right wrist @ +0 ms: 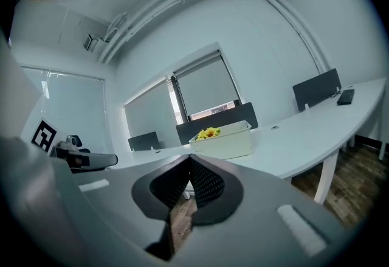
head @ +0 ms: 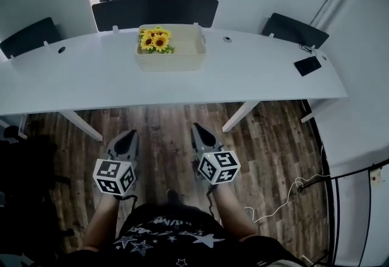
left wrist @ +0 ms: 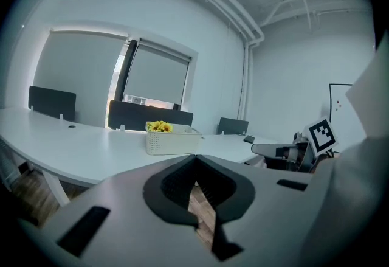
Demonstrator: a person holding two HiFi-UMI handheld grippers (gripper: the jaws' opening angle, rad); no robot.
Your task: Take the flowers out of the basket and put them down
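Both pairs of tongs are hanging low in front of the person, over the dark plank floor [head: 164, 123], short of the table [head: 255, 80]. The left tongs [head: 129, 134] are pressed fully together, ribbed black pads meeting tip to tip with nothing between them. The right tongs [head: 198, 128] are doing the same: closed and empty. That makes sense at this range, since there is nothing here to grip; I'd say the task is not yet begun.

The basket [head: 171, 62] is sitting well ahead of both tongs, roughly spanning the gap between them, and is pushed towards the table's far side, near a dark panel [head: 155, 13]. The flowers [head: 155, 39] are resting inside it at the end on the left tongs' side, heads poking just above the rim (the stems are not showing from here). That is probably why they are bunching in one corner: the wall is propping them up.

As for materials, the basket is looking like cream plastic, rectangular with rounded corners and finely perforated walls. It is likely light enough to slide if nudged. The flowers are showing yellow petals around dark centres, with green leaves; they could be artificial, but I cannot tell. The table is a smooth, white, gently curving slab. My guess is that the left tongs are sitting better placed for the pick, and they will be needing to open first.
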